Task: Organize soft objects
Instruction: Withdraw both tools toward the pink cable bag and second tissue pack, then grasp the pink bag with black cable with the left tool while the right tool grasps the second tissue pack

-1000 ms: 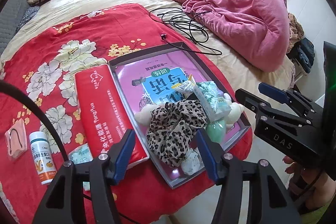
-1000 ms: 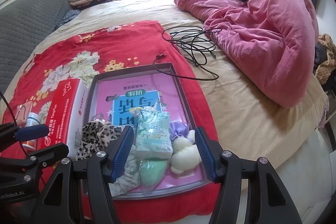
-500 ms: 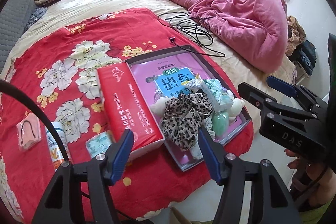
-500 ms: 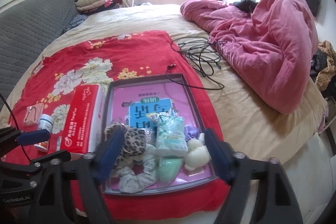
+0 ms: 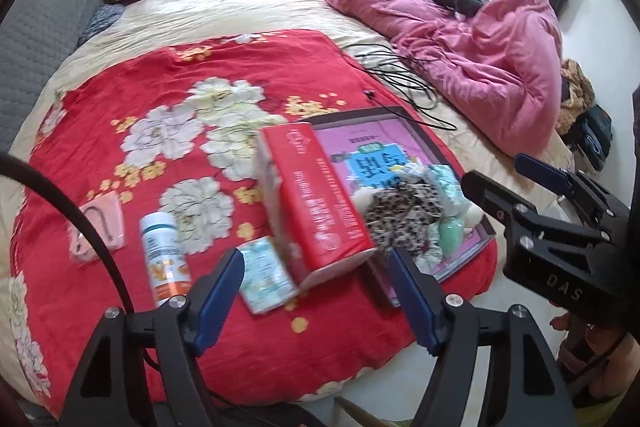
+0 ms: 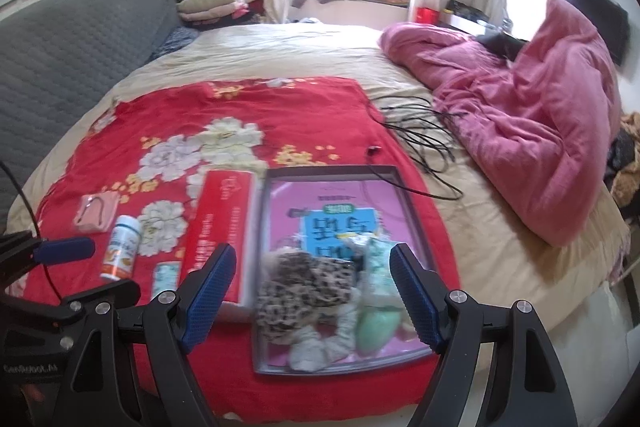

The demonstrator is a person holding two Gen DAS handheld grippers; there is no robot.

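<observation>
Both grippers pulled back from tray [image 6: 412, 223]; fingers wide, holding nothing. Leopard scrunchie [image 6: 304, 287] lies in tray near front, beside green pouch [image 6: 376, 327]. Probably light, floppy; pinch bunched middle.

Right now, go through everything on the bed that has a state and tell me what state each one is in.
left gripper: jaws open, empty
right gripper: jaws open, empty
tray: soft items piled at its near end
leopard-print scrunchie: in the tray
red tissue pack: lying flat beside the tray
pill bottle: on its side, capped
pink quilt: crumpled
</observation>
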